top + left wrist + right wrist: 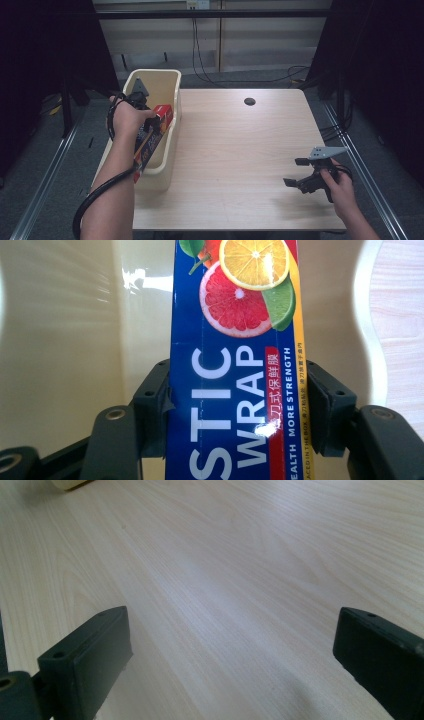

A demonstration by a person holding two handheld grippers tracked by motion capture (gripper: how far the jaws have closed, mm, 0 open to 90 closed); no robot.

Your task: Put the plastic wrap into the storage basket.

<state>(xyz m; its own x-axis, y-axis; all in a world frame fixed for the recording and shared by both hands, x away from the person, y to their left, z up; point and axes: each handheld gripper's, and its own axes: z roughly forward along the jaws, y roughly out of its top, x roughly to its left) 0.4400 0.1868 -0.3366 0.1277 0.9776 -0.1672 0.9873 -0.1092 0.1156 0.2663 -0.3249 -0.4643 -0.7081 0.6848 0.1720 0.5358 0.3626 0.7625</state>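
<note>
Fingers (150,410) of the left gripper (237,415) are clamped on the two long edges of a blue plastic-wrap box (235,360), one pad on each side, with the printed face and its citrus picture turned toward the gripper's camera. In the high view the left gripper (152,122) holds the box (152,142) tilted over the cream bin (167,85), which stands at the left edge of the tabletop (240,150); the box's upper end is inside the bin and its lower end sticks out past the near rim. Behind the box, the bin's pale inner wall (75,340) shows. The right gripper (296,172) hovers low over the near right part of the tabletop, well apart from the bin, its fingers (85,660) spread wide with nothing but bare wood (225,580) between them.
</note>
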